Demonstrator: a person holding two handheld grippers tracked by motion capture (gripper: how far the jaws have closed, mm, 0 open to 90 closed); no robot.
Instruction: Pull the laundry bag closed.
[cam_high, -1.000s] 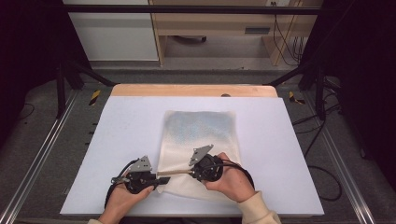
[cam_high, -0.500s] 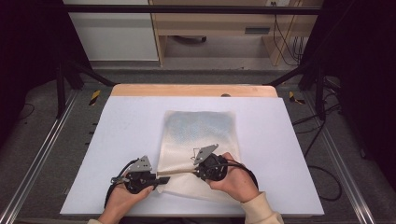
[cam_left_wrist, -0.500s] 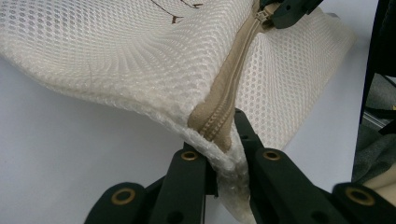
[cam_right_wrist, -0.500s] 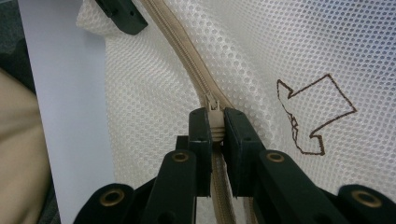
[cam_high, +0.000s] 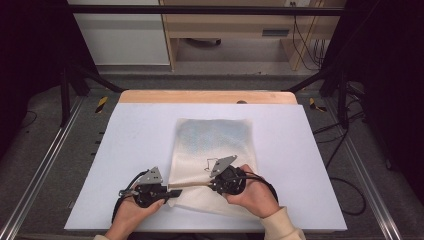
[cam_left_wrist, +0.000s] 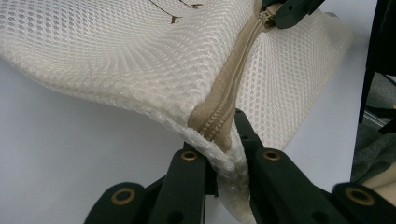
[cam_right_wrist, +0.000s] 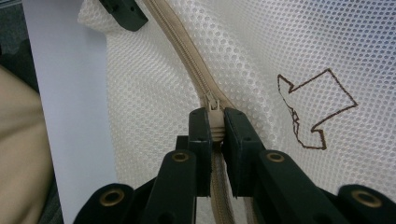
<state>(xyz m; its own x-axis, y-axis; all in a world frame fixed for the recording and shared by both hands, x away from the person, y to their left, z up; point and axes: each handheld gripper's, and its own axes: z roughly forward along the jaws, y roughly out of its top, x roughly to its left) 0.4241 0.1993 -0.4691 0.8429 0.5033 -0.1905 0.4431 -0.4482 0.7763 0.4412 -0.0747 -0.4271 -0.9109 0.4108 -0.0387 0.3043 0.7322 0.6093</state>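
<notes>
bag: a cream mesh bag (cam_high: 212, 165) lies flat on the white desk (cam_high: 130, 145), near the person's edge and about midway across; its near end is lifted off the surface between the two tools.
zipper: a tan zipper (cam_left_wrist: 223, 116) runs along the near end of the bag, from the corner at the left tool to the slider at the right tool.
left tool: the left tool (cam_left_wrist: 224, 154) is clenched on the corner of the bag at the zipper's end, mesh and tape pinched between both jaws.
right tool: the right tool (cam_right_wrist: 215, 128) is clenched on the zipper pull (cam_right_wrist: 215, 122), the jaws pressing on either side of the small tab.
marking: a brown outline figure (cam_right_wrist: 313, 109) is printed on the mesh beside the zipper.
handling: judged light, soft and limp; the mesh sags and folds wherever it is not held, so it will not keep a shape by itself.
surface: the open weave looks grippy rather than slippery, but it can snag and stretch.
where to hold: best taken at the stiffer zipper tape or a seamed corner, as here; plain mesh would bunch up.
risk: the pull tab is small, so a sideways tug could slip it out of the jaws.
</notes>
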